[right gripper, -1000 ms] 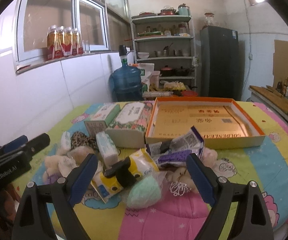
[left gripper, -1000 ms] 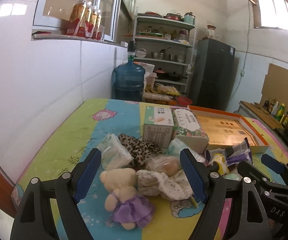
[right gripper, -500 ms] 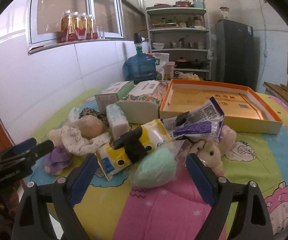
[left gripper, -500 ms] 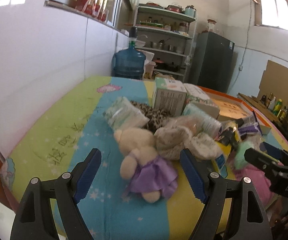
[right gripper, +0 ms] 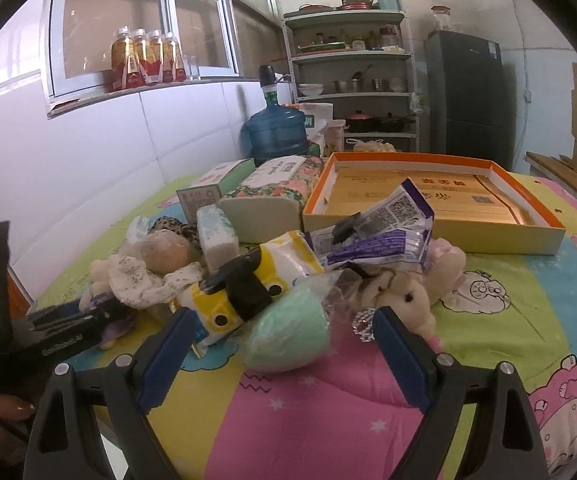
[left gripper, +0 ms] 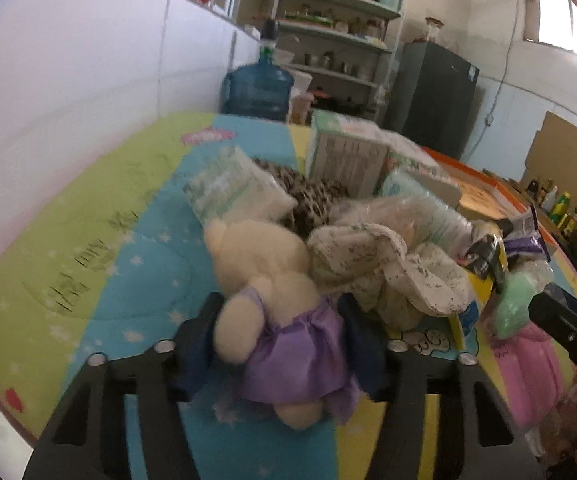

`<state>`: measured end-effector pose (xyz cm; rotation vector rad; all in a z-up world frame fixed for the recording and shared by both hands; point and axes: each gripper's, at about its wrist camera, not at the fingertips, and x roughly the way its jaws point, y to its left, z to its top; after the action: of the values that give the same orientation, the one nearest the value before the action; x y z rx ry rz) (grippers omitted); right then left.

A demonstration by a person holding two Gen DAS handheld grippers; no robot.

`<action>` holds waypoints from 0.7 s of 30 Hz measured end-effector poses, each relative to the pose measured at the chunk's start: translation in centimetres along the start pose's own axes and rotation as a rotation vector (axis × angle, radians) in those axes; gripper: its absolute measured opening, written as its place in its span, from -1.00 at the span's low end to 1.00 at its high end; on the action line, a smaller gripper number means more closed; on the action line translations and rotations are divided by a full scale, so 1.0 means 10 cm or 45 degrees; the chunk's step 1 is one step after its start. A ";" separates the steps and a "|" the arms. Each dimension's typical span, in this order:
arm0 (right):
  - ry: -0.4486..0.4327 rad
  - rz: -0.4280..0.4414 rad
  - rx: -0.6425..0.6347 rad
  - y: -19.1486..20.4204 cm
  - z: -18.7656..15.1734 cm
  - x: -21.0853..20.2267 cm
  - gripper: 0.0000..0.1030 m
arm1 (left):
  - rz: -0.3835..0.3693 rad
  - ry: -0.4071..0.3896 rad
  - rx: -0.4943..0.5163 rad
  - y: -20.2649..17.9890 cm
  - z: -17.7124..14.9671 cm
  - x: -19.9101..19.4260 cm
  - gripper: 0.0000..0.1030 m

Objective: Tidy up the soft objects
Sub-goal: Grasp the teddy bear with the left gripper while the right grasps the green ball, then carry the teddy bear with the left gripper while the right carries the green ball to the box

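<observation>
Lowered, left gripper [left gripper: 278,334] straddles teddy bear [left gripper: 272,280] — head pointing away.

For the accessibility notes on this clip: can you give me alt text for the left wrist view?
The left claw has just been closing around a cream teddy bear in a purple dress, which lies between its blue pads on a colourful cartoon quilt. Behind the bear sits a pile of soft packets, a speckled cloth and boxes.

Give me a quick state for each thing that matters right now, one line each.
Left tool: jaws have just been closing, now pressing on the teddy bear's purple skirt.
Teddy bear: lying on the quilt, gripped at the waist.
Right tool: open, empty, hovering short of the green pouch.
Green pouch: lying loose, ungripped.
Orange box: open, no soft objects inside.
</observation>
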<state>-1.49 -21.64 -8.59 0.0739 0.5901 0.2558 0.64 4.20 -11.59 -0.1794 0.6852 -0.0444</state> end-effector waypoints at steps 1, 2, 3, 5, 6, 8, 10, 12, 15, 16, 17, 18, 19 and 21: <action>0.003 0.001 0.002 -0.01 -0.01 0.00 0.76 | -0.002 -0.011 0.014 -0.01 0.00 0.00 0.02; 0.007 0.000 0.003 -0.02 -0.02 0.01 0.76 | -0.004 -0.009 0.019 -0.02 -0.01 0.01 0.00; 0.010 0.001 0.004 -0.02 -0.02 0.01 0.76 | -0.003 -0.014 0.021 -0.02 -0.01 0.02 -0.03; 0.023 0.007 0.013 -0.03 -0.04 0.03 0.76 | -0.020 -0.020 0.009 -0.01 -0.01 0.02 -0.07; 0.027 0.009 0.017 -0.04 -0.05 0.04 0.76 | -0.026 -0.024 0.005 0.00 -0.02 0.01 -0.09; 0.033 0.014 0.022 -0.04 -0.06 0.05 0.75 | -0.035 -0.038 -0.010 0.03 -0.04 -0.01 -0.12; 0.032 0.023 0.026 -0.04 -0.07 0.06 0.72 | -0.033 -0.060 -0.018 0.05 -0.05 -0.06 -0.13; 0.036 0.026 0.026 -0.04 -0.09 0.09 0.61 | -0.020 -0.087 -0.017 0.06 -0.05 -0.12 -0.13; 0.049 0.035 0.024 -0.03 -0.10 0.11 0.41 | 0.007 -0.141 -0.022 0.12 -0.04 -0.25 -0.13; 0.048 0.037 0.021 -0.01 -0.09 0.10 0.33 | 0.015 -0.158 -0.026 0.14 -0.03 -0.29 -0.13; 0.043 0.036 0.009 0.00 -0.09 0.08 0.32 | 0.023 -0.172 -0.031 0.17 -0.01 -0.32 -0.13; 0.043 0.033 -0.001 0.01 -0.09 0.08 0.32 | 0.026 -0.183 -0.039 0.19 0.00 -0.34 -0.13; 0.047 0.028 -0.009 0.01 -0.09 0.09 0.32 | 0.024 -0.188 -0.045 0.22 0.01 -0.36 -0.13; 0.071 0.027 -0.004 0.00 -0.11 0.13 0.32 | 0.015 -0.189 -0.052 0.24 0.02 -0.38 -0.13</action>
<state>-1.05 -21.25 -10.23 0.0700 0.6445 0.2800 -2.17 7.01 -9.51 -0.2161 0.5395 -0.0058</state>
